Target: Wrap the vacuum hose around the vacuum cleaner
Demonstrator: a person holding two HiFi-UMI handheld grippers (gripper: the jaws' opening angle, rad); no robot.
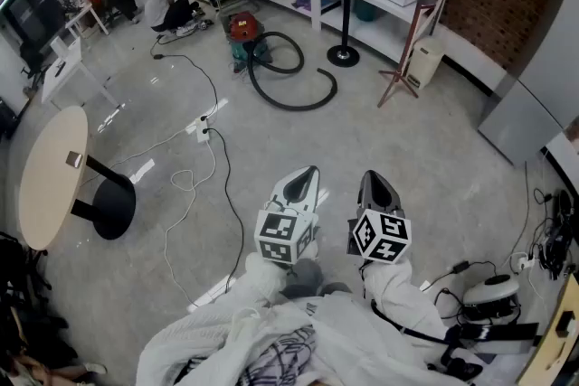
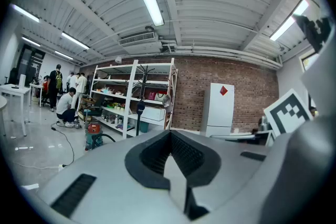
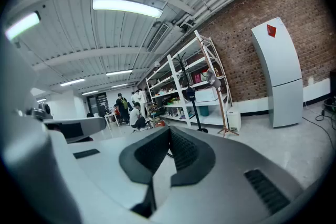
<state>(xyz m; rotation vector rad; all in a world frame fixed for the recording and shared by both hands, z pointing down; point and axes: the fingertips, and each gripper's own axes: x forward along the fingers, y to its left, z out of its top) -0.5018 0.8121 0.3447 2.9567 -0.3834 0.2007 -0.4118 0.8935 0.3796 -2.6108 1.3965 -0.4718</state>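
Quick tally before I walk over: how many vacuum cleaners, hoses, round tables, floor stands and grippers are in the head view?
Vacuum cleaner: 1
Hose: 1
Round table: 1
Floor stands: 2 (black pole stand, wooden tripod stand)
Grippers: 2 (left gripper, right gripper)
Total: 7

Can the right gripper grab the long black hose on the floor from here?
Probably not yet. The long black hose lies curled beside the red-topped vacuum cleaner, far across the grey floor from the shut, empty right gripper. Nothing seems to block the way, so walking closer should do it.
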